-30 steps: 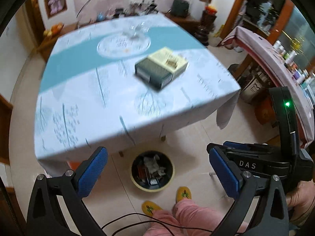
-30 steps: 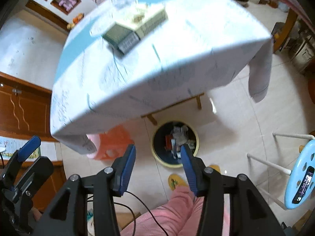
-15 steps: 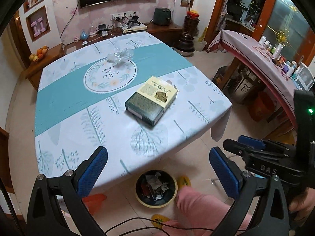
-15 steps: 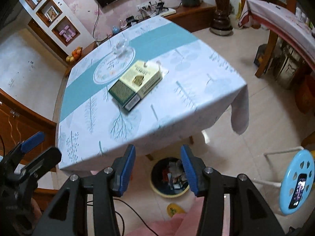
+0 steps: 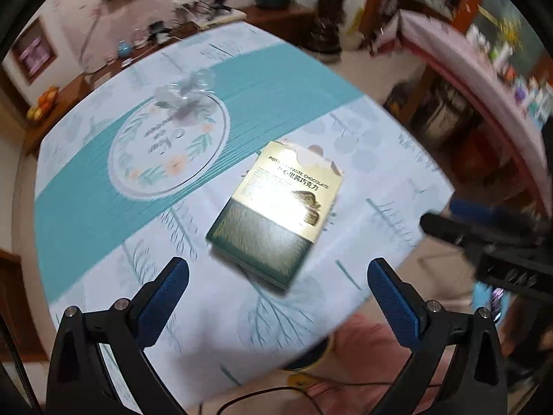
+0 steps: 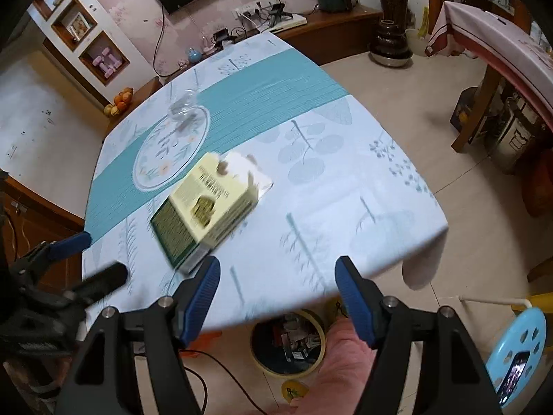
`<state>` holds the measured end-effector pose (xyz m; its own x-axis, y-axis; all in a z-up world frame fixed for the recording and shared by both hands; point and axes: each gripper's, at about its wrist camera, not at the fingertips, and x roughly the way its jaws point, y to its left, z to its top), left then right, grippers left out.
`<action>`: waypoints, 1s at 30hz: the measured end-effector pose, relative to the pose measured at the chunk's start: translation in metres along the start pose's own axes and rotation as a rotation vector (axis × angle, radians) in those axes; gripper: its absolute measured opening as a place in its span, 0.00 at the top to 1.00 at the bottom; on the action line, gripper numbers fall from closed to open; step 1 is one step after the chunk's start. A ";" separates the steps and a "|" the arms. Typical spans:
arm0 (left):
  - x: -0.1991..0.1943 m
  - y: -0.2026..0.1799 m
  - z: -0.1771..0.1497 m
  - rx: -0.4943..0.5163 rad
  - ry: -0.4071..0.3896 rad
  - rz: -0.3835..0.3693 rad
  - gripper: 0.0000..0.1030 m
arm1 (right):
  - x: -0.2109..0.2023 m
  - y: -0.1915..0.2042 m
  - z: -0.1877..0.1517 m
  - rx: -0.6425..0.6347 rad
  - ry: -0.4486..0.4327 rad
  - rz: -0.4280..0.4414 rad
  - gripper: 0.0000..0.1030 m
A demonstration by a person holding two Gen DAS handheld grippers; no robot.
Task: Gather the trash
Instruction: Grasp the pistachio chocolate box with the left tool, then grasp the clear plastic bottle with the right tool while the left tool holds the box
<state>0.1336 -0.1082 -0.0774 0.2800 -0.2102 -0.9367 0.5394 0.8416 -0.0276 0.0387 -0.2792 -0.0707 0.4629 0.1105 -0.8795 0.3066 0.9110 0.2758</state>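
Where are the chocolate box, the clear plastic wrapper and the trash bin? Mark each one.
chocolate box (image 5: 276,214), left wrist view, middle of its top face.
clear plastic wrapper (image 6: 181,105), right wrist view, centre of the crumpled film.
trash bin (image 6: 288,371), right wrist view, its yellow front rim.

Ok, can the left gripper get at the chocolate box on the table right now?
Probably yes. The left gripper is open and empty, and the chocolate box lies flat on the tablecloth just ahead of its fingers, with nothing between them.
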 end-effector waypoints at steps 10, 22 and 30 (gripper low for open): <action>0.074 -0.004 0.036 0.136 0.144 -0.040 0.01 | 0.044 -0.021 0.036 0.008 0.073 -0.007 0.33; 0.118 0.006 0.044 0.108 0.230 -0.031 0.01 | 0.062 -0.029 0.048 -0.005 0.117 -0.008 0.33; 0.129 0.017 0.043 -0.036 0.233 -0.001 0.02 | 0.069 -0.031 0.059 -0.029 0.133 0.007 0.33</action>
<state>0.2131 -0.1428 -0.1831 0.0862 -0.0934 -0.9919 0.5100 0.8594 -0.0366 0.1101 -0.3227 -0.1172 0.3500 0.1670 -0.9217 0.2790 0.9207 0.2728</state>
